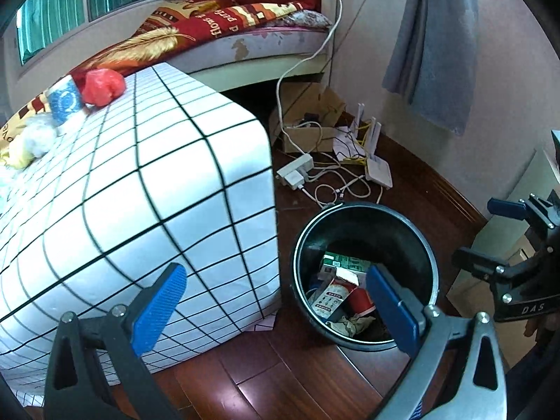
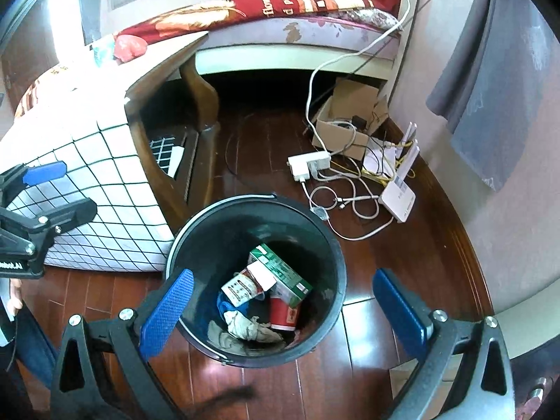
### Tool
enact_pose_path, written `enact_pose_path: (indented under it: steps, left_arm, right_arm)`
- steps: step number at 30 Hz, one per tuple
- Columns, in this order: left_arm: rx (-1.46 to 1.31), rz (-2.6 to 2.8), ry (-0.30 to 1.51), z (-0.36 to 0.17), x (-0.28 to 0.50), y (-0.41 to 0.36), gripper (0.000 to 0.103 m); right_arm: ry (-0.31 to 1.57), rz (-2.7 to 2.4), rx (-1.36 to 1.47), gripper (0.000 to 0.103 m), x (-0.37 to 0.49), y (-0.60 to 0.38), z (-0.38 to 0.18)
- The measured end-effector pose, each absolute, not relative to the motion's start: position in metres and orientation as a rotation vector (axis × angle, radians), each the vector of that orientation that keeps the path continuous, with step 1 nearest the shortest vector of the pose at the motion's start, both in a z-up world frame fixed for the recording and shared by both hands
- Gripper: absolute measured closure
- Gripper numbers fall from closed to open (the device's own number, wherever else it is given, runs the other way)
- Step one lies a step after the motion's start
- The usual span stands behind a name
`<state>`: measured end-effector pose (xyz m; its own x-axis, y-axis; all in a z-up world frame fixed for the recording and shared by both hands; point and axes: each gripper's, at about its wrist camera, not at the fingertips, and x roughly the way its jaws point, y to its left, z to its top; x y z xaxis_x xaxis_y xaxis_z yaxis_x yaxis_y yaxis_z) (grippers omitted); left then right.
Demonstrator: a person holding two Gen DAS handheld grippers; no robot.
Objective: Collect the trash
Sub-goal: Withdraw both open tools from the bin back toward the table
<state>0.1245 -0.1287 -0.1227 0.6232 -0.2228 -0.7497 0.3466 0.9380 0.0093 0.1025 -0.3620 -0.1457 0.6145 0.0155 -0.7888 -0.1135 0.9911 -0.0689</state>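
left wrist view: the left gripper (image 1: 276,301) hangs spread wide and empty between the grid-cloth table (image 1: 140,182) and the black bin (image 1: 364,273), which stands on the wood floor (image 1: 280,367) holding trash.

right wrist view: the right gripper (image 2: 283,308) is released, empty, above the bin; a green carton (image 2: 283,273), red cup (image 2: 282,313) and crumpled paper (image 2: 245,327) lie inside.

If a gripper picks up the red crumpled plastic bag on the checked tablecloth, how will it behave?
The red crumpled plastic bag is probably light and floppy: it looks wrinkled and shapeless. It may compress between the fingers and could slip, since its surface looks glossy. Rolling seems unlikely; it rests slumped on the checked tablecloth.
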Motion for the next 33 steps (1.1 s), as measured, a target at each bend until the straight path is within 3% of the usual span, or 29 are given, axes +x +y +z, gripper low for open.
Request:
enact_pose_path:
  steps: [33]
  left_arm:
    - [0.019,-0.099,0.715,-0.059,0.106,-0.008,0.0]
  right_arm:
    - [0.712,0.255,-0.228,0.0,0.112,-0.235,-0.054]
